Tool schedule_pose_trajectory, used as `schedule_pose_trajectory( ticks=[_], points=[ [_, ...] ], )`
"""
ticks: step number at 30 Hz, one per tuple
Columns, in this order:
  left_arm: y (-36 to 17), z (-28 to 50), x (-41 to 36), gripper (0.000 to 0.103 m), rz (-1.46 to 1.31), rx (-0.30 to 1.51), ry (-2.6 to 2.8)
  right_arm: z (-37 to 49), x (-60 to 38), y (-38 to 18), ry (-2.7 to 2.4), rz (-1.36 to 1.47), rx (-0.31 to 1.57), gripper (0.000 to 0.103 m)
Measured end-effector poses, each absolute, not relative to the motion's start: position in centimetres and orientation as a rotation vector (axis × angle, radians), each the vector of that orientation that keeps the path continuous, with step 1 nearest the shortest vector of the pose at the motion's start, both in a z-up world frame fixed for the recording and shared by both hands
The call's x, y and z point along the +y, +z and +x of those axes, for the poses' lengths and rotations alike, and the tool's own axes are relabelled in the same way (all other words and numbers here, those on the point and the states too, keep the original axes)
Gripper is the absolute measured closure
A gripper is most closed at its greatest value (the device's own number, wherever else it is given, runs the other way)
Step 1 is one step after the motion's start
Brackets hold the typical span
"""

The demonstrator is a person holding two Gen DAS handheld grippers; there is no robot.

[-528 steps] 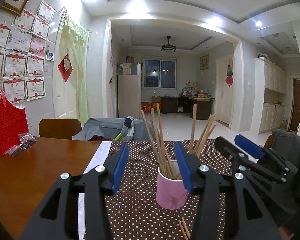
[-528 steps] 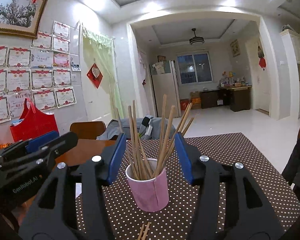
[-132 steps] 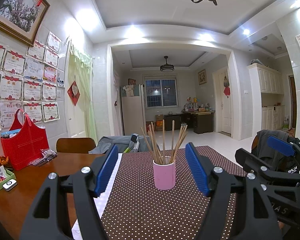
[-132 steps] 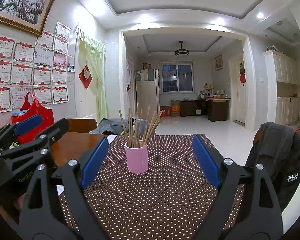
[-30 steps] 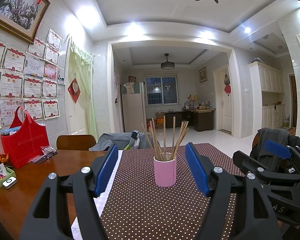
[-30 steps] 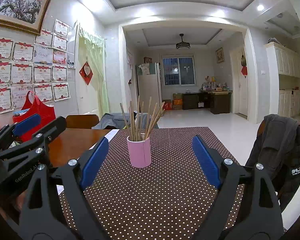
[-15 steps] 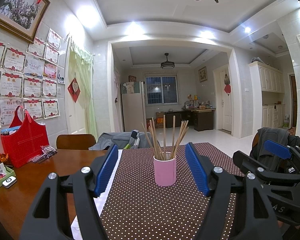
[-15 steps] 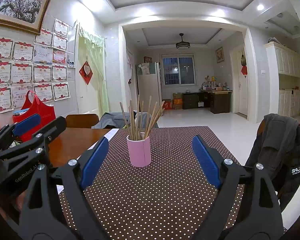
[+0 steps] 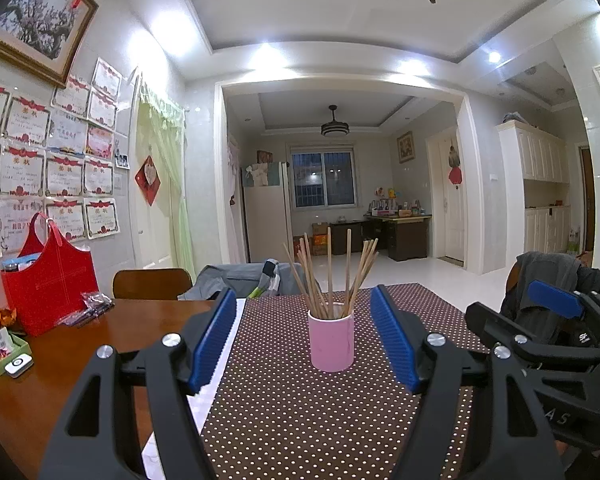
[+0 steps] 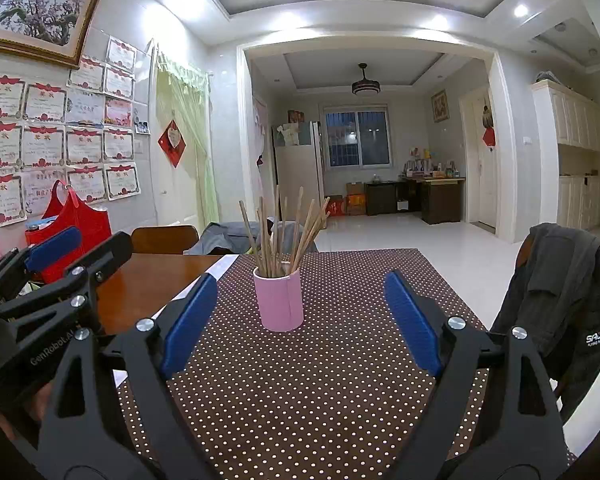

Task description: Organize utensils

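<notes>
Two grippers, one in each of my hands, both point across the table at the same pink cup (image 9: 331,342). My left gripper (image 9: 304,336) has its blue pads spread wide with nothing between them. The cup stands upright on the dotted brown cloth (image 9: 300,420), ahead of the fingertips and clear of both pads; from this camera it appears in the gap, a little nearer the right pad than the left, but farther along the table than either. A bundle of wooden chopsticks (image 9: 330,276) stands in the cup, fanning out above its rim, some leaning left, some right, one nearly straight up.

My right gripper (image 10: 300,316) is also wide apart and grips nothing. Seen from its camera, the cup (image 10: 280,302) sits ahead of the pads and left of the middle of the gap, closer to the left pad, with bare cloth (image 10: 320,400) between it and the fingertips. The chopsticks (image 10: 284,232) show the same spread here.

Each gripper shows at the edge of the other's view: the right one (image 9: 548,320) at the right of the left camera, the left one (image 10: 56,264) at the left of the right camera, so they sit side by side and well apart.

Left of the cloth is bare wooden tabletop (image 9: 60,368), with a red bag (image 9: 50,280) standing at the wall. A grey jacket (image 10: 568,292) hangs over a chair at the right.
</notes>
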State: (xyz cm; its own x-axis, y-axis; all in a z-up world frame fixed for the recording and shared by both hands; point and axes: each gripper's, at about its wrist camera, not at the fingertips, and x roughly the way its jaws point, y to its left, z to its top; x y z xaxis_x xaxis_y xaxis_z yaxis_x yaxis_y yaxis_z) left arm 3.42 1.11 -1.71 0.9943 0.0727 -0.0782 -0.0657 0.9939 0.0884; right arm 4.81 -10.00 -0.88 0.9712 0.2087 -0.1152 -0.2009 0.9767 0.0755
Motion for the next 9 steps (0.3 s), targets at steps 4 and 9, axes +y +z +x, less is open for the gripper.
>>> schedule_pose_trajectory(
  ticks=[4, 9],
  points=[
    [-2.2, 3.9, 1.1, 0.034, 0.089, 0.088, 0.065, 3.8, -9.5, -1.4, 0.213, 0.077, 0.137, 0.019],
    [-2.5, 5.1, 0.8, 0.034, 0.098, 0.118, 0.058, 2.6, -8.6, -2.5, 0.224, 0.093, 0.169, 0.018]
  ],
)
